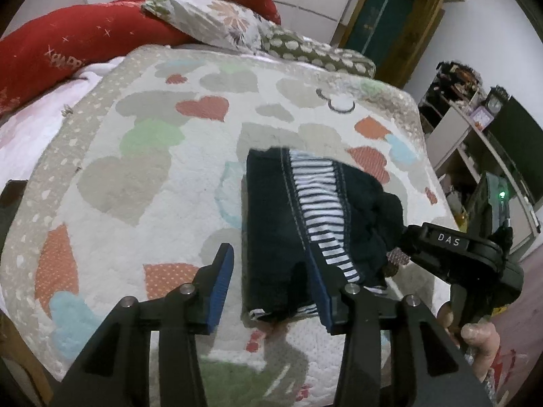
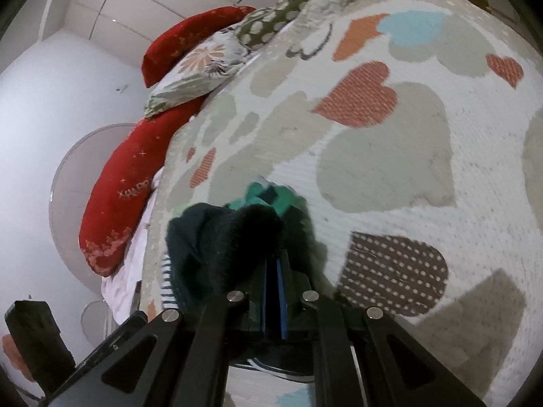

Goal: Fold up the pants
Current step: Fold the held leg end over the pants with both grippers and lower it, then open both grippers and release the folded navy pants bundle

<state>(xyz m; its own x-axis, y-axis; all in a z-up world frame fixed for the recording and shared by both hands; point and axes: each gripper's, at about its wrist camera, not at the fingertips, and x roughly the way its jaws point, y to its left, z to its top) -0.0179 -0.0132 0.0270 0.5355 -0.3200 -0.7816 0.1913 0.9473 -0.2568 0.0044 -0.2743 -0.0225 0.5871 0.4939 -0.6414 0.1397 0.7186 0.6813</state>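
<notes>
Dark navy pants with a striped inner lining lie partly folded on a heart-patterned blanket. My left gripper is open, its jaws standing on either side of the pants' near edge. My right gripper comes in from the right and is shut on a bunched end of the pants. In the right wrist view the right gripper has its blue pads together on the dark fabric, with a bit of green cloth showing beyond it.
Red cushions and floral pillows lie at the head of the bed. A green door and shelves with clutter stand to the right, beyond the bed's edge.
</notes>
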